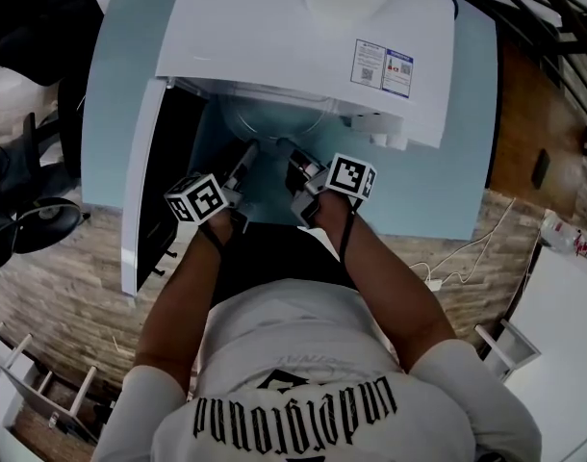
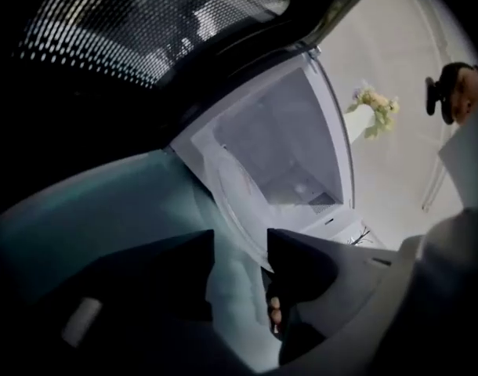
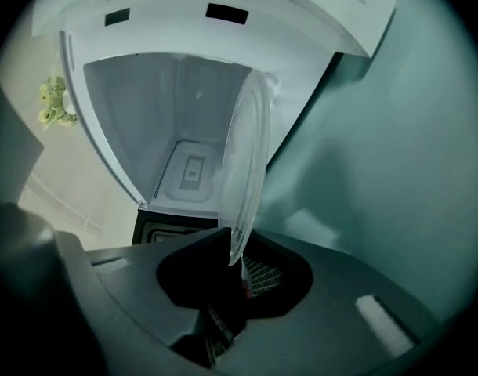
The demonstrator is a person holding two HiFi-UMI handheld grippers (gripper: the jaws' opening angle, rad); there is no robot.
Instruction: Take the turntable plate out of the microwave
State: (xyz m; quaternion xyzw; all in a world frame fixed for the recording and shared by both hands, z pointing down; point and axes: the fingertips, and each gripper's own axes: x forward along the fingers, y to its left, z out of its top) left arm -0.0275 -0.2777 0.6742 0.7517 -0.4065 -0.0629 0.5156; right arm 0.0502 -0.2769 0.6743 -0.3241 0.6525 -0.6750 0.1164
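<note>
At the left of the head view, the microwave door [image 1: 144, 191] is hanging open over the edge of the pale blue table [image 1: 438, 181]. The left tongs [image 2: 240, 245] are standing wide apart, gripping nothing, with the glass rim running down between the jaws unpinched. Centre frame, the turntable plate [image 3: 251, 147] is sitting at the mouth of the microwave [image 1: 274, 37], partly drawn out. To the right, the right tongs [image 3: 235, 253] are pinching the plate's near rim.

The round clear glass turntable plate [image 3: 251, 155] is smooth and glossy; the boxy white microwave [image 1: 274, 37] smooth; the teal tabletop [image 1: 447, 191] matt.
</note>
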